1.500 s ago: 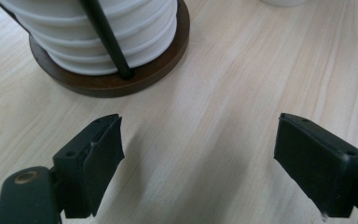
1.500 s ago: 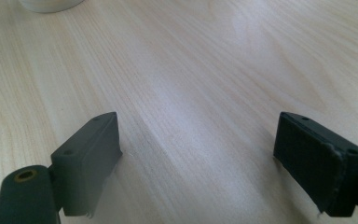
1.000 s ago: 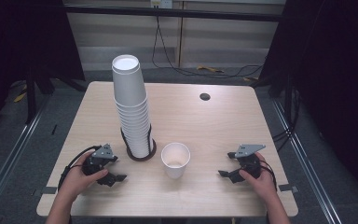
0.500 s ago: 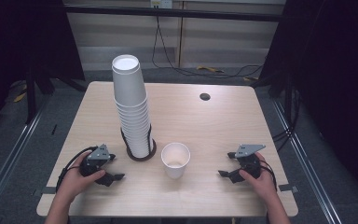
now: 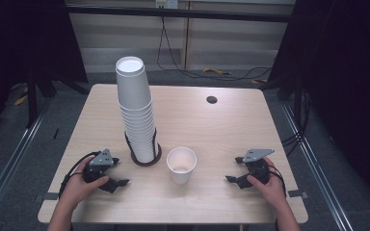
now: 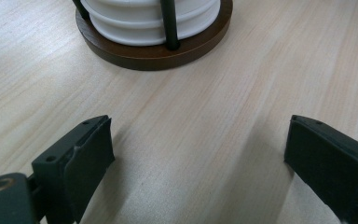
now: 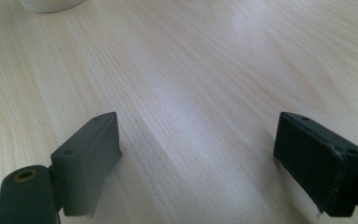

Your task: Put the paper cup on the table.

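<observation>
Wooden desk (image 5: 221,130), tall white cup stack (image 5: 137,115) in its ringed holder, single cup (image 5: 181,164) just right of it.
Left tool (image 5: 119,184) near the holder, jaws just been opening, empty; right tool (image 5: 231,179) wide open, empty, right of the single cup.

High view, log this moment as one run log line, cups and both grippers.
left gripper: open, jaws just been opening, nothing between | right gripper: open, empty | single cup: upright, untouched | cup stack: in holder
</observation>
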Demonstrator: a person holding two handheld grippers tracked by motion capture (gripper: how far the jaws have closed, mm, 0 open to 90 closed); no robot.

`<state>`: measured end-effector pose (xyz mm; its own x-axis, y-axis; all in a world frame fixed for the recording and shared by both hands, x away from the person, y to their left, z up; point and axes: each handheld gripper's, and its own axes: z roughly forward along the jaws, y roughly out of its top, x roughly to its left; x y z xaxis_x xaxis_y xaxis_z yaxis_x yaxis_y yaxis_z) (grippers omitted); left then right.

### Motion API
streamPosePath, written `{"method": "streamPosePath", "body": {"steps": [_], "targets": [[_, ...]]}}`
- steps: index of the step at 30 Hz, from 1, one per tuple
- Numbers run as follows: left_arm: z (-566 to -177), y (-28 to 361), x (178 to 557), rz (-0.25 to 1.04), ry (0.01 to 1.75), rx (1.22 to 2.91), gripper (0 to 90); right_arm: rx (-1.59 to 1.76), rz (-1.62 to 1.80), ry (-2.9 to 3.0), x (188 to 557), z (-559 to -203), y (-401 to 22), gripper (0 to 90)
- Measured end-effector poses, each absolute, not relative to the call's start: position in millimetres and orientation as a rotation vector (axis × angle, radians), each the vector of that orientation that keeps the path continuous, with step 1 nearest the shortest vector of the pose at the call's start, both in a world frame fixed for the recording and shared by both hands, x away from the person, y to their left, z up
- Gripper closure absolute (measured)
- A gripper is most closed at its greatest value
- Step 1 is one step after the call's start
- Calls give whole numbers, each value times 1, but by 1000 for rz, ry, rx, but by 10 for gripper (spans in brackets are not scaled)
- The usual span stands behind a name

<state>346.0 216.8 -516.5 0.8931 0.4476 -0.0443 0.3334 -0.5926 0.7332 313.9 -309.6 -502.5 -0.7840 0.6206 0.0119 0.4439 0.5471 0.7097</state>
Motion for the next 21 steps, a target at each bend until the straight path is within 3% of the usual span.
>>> {"method": "streamPosePath", "body": {"steps": [8, 13, 21], "targets": [[-517, 216, 346, 191, 559, 2260, 59, 893, 1064, 2544, 314, -502, -310, 139], [-518, 213, 347, 197, 600, 2258, 0, 894, 1064, 2543, 314, -502, -310, 138], [-518, 212, 347, 208, 620, 2258, 0, 894, 1063, 2542, 314, -503, -310, 137]]}}
